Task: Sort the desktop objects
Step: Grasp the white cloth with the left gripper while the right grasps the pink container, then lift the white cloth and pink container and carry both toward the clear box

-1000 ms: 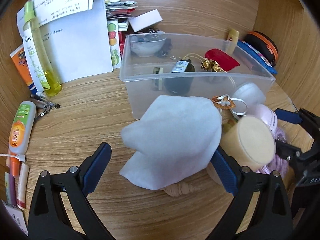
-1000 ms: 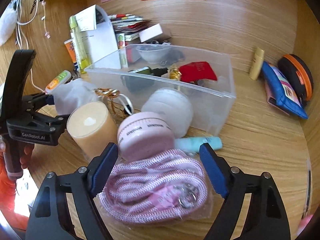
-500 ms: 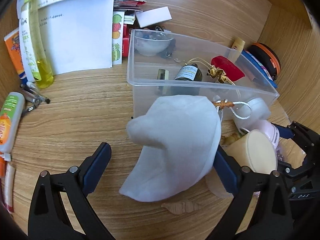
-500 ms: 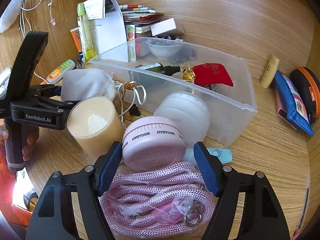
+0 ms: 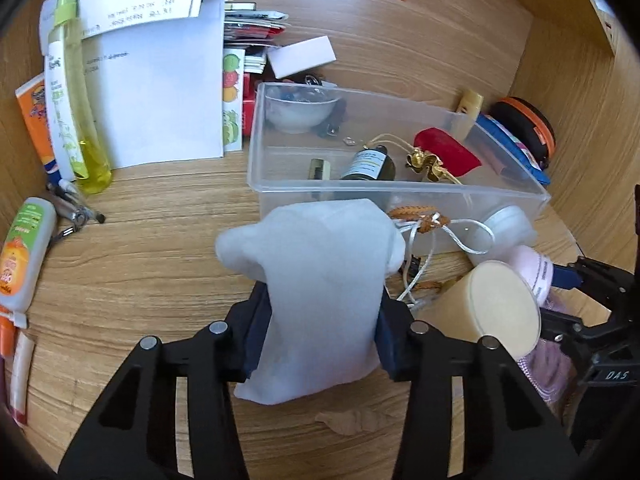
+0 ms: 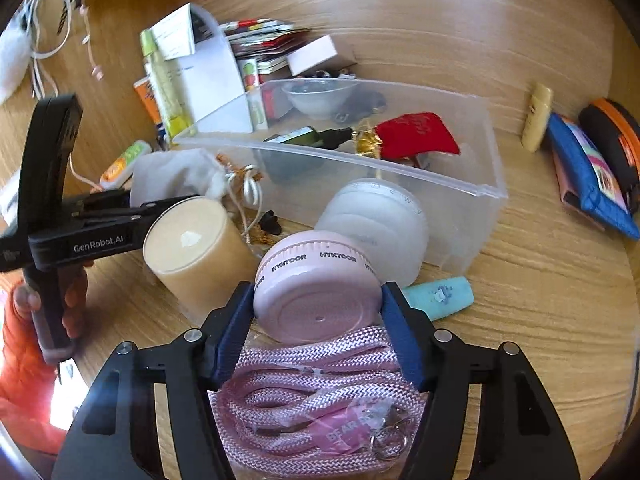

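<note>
The left gripper (image 5: pixel 320 330) is pinching the soft white cloth pouch (image 5: pixel 320 280) just before the clear plastic bin (image 5: pixel 400 188); the right gripper (image 6: pixel 318 322) is clamping the pink round jar (image 6: pixel 316 300); both should be lifting clear of the rim, then releasing gently inside.

White pouch (image 5: pixel 320 292), pink jar (image 6: pixel 318 292) gripped.

- Wooden desk (image 5: pixel 152 256)
- Clear plastic bin (image 5: pixel 400 194)
- Cream candle jar (image 6: pixel 196 248)
- Pink rope bundle (image 6: pixel 316 404)
- Teal tube (image 6: pixel 438 298)
- Yellow spray bottle (image 5: pixel 76 112)
- Seashell (image 5: pixel 354 420)
- Orange-capped lotion tube (image 5: pixel 22 256)
</note>
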A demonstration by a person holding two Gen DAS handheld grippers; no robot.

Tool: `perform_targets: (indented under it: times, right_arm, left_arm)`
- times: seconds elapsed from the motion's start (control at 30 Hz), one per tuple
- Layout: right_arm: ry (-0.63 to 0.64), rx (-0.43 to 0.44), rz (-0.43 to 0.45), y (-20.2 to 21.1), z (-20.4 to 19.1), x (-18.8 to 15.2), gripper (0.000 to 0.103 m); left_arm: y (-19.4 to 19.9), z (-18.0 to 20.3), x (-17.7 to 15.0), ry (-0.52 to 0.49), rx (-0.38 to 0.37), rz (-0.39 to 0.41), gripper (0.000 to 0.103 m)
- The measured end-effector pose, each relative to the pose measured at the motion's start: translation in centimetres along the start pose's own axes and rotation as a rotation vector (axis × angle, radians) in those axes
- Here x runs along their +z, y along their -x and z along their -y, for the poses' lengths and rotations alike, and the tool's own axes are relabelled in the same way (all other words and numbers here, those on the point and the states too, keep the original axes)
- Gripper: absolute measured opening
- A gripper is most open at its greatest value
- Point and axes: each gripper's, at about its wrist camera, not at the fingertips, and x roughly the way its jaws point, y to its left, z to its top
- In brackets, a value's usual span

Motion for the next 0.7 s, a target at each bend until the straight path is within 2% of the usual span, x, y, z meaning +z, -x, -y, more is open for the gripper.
perform_targets:
  times: [0.13,0.17,0.27,0.43,0.57,0.6,0.67,0.7]
  right_arm:
    - [-0.037,0.003,0.028,1.0,0.7,-0.3,0.06]
    - [-0.043,0.005,0.034,1.3,0.8,-0.3,0.06]
    - [-0.054,0.004,0.052,2.0,1.2,-0.2,0.06]
    - [-0.066,0.012,0.086,3.3,1.5,0.2,0.06]
    - [-0.064,0.013,0.1,3.8,1.6,0.2,0.06]
    - [-0.063,0.009,0.102,3.9,1.6,0.1,0.06]
    - [-0.063,0.004,0.103,4.0,1.6,0.0,0.06]
    - [-0.064,0.004,0.101,4.0,1.7,-0.1,0.06]
  left_arm:
    - [0.8,0.3,-0.3,0.0,0.028,0.02,0.044]
    - [1.0,0.3,-0.3,0.004,0.024,0.023,0.038]
    - [1.9,0.3,-0.3,0.011,0.024,0.04,0.035]
    - [3.6,0.2,-0.1,0.019,0.029,0.078,0.034]
    - [4.2,0.0,-0.1,0.027,0.015,0.068,0.034]
    - [4.2,0.0,-0.1,0.031,0.01,0.064,0.037]
    - [3.9,0.1,-0.1,0.026,0.001,0.042,0.062]
    - [3.8,0.2,-0.2,0.017,0.007,0.038,0.067]
